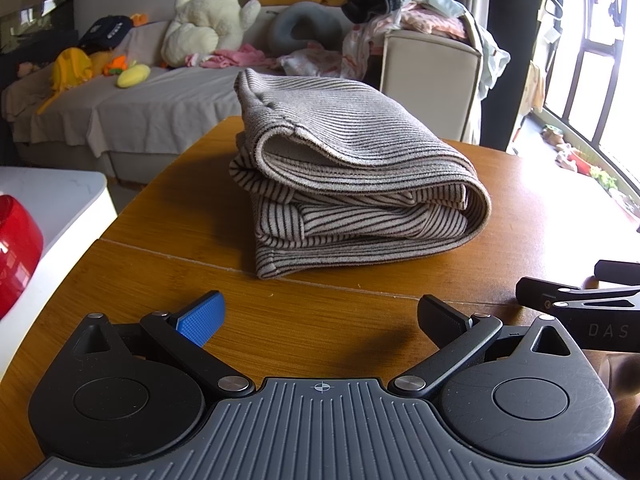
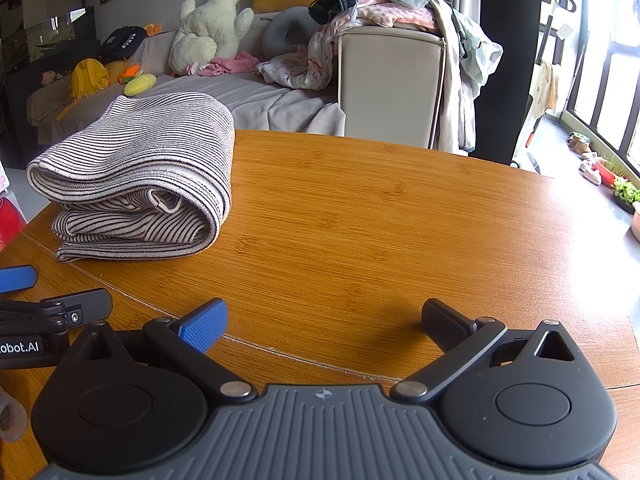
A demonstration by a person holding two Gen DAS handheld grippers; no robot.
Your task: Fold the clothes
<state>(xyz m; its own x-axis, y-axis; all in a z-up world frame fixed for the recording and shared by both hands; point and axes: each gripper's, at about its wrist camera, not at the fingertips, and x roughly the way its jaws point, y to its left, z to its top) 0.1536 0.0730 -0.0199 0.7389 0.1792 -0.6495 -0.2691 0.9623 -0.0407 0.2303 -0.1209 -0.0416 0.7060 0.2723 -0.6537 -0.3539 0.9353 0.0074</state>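
A beige garment with thin dark stripes (image 1: 352, 172) lies folded into a thick bundle on the wooden table (image 1: 140, 248). In the right wrist view the same striped bundle (image 2: 140, 176) sits at the left of the table (image 2: 380, 220). My left gripper (image 1: 320, 316) is open, a short way in front of the bundle, with nothing between its fingers. My right gripper (image 2: 324, 320) is open too, over bare wood to the right of the bundle. Each gripper shows at the edge of the other's view: the right gripper (image 1: 580, 304) and the left gripper (image 2: 40, 300).
A pile of unfolded clothes (image 2: 384, 8) lies over a beige chair back (image 2: 388, 84) behind the table. A sofa with a grey cover (image 1: 160, 104) holds soft toys and pink cloth. A red object (image 1: 16, 248) rests on a white surface at left. Windows stand at right.
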